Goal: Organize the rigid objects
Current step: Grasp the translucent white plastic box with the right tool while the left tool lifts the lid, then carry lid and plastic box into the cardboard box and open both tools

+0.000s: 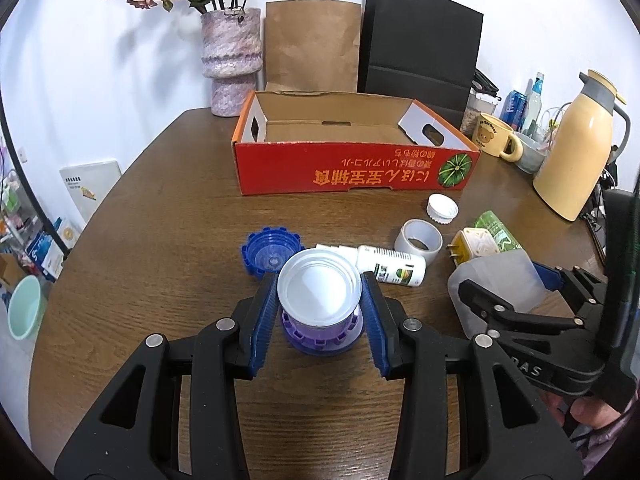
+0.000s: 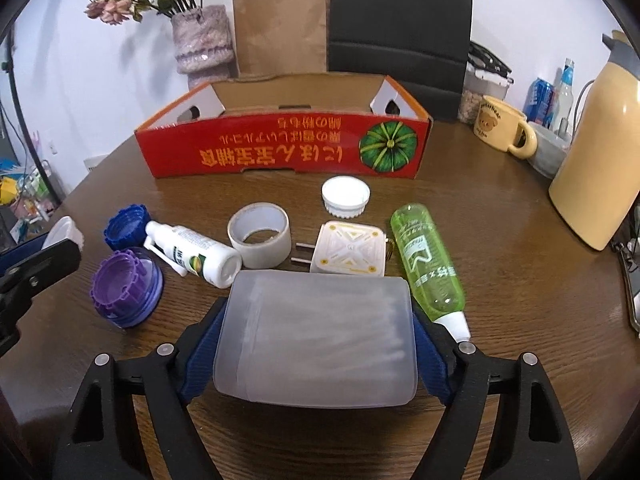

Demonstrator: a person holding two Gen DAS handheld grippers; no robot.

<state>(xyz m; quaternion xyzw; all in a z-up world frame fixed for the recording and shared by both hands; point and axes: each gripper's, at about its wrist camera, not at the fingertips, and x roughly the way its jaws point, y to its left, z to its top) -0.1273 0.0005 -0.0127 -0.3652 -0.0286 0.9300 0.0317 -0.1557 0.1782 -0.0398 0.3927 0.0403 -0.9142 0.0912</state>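
Note:
My left gripper is shut on a round white-topped can, held just above a purple lid that lies on the wooden table. My right gripper has its blue pads against both sides of a frosted plastic box, which looks to rest on the table. Ahead lie a blue cap, a white spray bottle, a tape roll, a white cap, a white plug adapter and a green bottle. Beyond them, an open red cardboard box looks empty.
Along the wall stand a vase of dried flowers, a brown paper bag and a black one. A yellow mug, drink cans and a cream thermos jug crowd the right side. A hand shows at lower right.

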